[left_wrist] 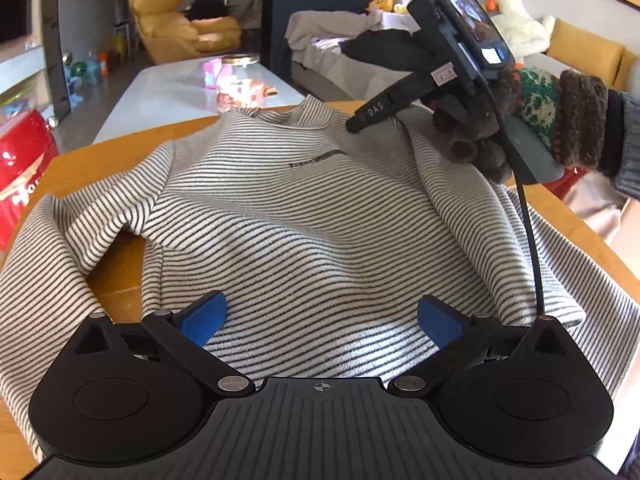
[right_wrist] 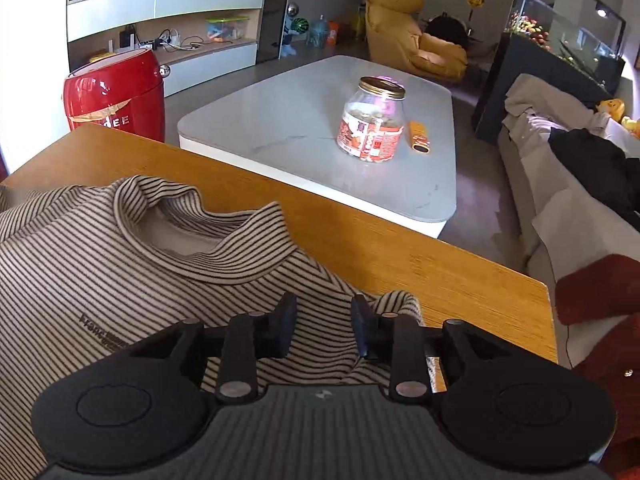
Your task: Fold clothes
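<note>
A striped long-sleeved top (left_wrist: 288, 216) is lying face up across a wooden table (right_wrist: 420, 264), its collar (right_wrist: 208, 224) pointing toward the far edge and its hem running toward the near edge under the left gripper (left_wrist: 320, 320), so the long axis is running near to far. One sleeve (left_wrist: 60, 248) is trailing toward the table's left edge, the other is bunching in a ridge along the right edge. The left gripper is hovering over the hem with its blue-padded fingers (left_wrist: 208, 316) spread wide and holding nothing. The right gripper (right_wrist: 324, 328), in a gloved hand (left_wrist: 540, 120), is sitting at the right shoulder, fingers narrowed with striped cloth between them; whether they are actually pinching it is unclear. The knit is looking soft, light and limp, likely to sag and drag, so shoulder seams and hem corners are appearing the best holds.
</note>
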